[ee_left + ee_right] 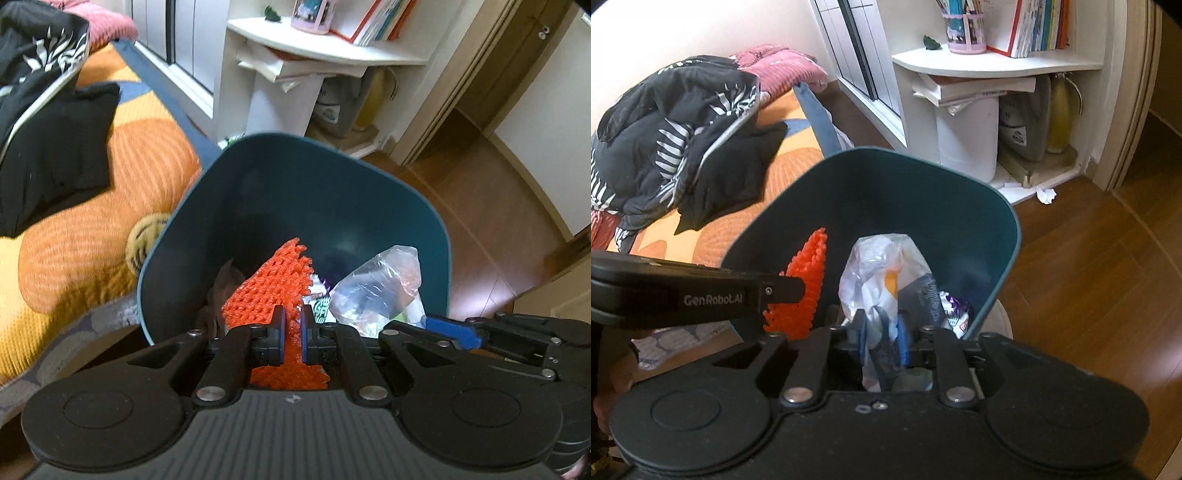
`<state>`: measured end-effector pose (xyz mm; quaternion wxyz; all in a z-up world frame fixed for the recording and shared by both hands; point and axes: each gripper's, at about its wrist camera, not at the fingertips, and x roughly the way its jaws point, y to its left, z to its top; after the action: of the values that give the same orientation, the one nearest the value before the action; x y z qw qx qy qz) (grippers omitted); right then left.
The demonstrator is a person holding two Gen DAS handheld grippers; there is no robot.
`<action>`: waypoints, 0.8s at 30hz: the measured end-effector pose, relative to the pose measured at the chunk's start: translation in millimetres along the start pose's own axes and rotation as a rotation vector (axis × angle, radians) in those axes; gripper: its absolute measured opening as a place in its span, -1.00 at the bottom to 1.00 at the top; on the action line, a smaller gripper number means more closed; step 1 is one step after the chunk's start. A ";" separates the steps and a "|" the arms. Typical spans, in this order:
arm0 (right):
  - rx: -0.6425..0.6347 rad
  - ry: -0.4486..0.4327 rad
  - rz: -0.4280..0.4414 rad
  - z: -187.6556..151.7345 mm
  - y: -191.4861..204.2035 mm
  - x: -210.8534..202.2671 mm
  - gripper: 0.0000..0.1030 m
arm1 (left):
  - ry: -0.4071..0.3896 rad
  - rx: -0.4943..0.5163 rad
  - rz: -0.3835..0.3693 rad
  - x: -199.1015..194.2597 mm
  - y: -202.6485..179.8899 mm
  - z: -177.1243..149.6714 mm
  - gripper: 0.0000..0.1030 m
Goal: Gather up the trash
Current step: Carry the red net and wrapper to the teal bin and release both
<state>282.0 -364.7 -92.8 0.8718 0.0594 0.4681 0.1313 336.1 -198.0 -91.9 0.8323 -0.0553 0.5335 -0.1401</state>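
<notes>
Both tools are matte black plastic: the left gripper [293, 334] and right gripper [882, 334] each have blue-padded fingers, two round raised discs on the housing, silver pivot pins, and white "GenRobot.AI" lettering shows on one side

Inside the smooth, matt teal plastic bin [280, 184] you have a rough orange foam net [273, 284] pinched in your matt black plastic left gripper [293, 334], and beside it a glossy, crinkled clear plastic bag [879, 266] pinched in your right gripper [884, 341]. Left of the bin lies a ribbed orange cloth blanket [74, 229]; to the bin's right, polished brown wood floor [1089, 277] shines.
</notes>
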 end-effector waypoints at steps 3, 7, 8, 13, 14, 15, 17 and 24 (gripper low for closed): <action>0.007 0.002 0.000 0.7 -2.4 -0.6 -0.22 | 0.010 -0.018 -0.015 3.0 4.5 -2.8 -0.79; 0.000 -0.006 -0.009 1.5 -1.0 -5.8 -0.14 | 0.002 -0.034 -0.017 -0.8 7.0 -5.5 -0.39; -0.001 -0.008 -0.009 1.4 -0.3 -7.7 -0.11 | -0.005 -0.034 -0.019 -3.9 7.3 -6.6 -0.35; -0.018 -0.022 0.001 1.7 9.1 -20.7 0.01 | -0.044 -0.038 -0.033 -26.9 11.6 -12.2 -0.07; -0.026 -0.025 0.004 2.2 12.8 -23.7 0.03 | -0.051 -0.039 -0.035 -32.3 13.3 -13.8 -0.03; -0.035 -0.028 0.010 2.4 17.4 -27.8 0.06 | -0.062 -0.041 -0.036 -39.2 15.7 -15.6 0.03; -0.052 -0.038 0.029 4.1 27.2 -35.4 0.08 | -0.083 -0.048 -0.035 -53.4 22.1 -19.1 0.10; -0.126 -0.065 0.095 5.9 70.2 -54.7 0.11 | -0.165 -0.090 -0.028 -107.5 60.4 -43.5 0.52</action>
<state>245.9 -312.9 -29.8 0.8814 0.0308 0.4270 0.1997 265.3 -106.5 -31.2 0.8681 -0.1112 0.4680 -0.1225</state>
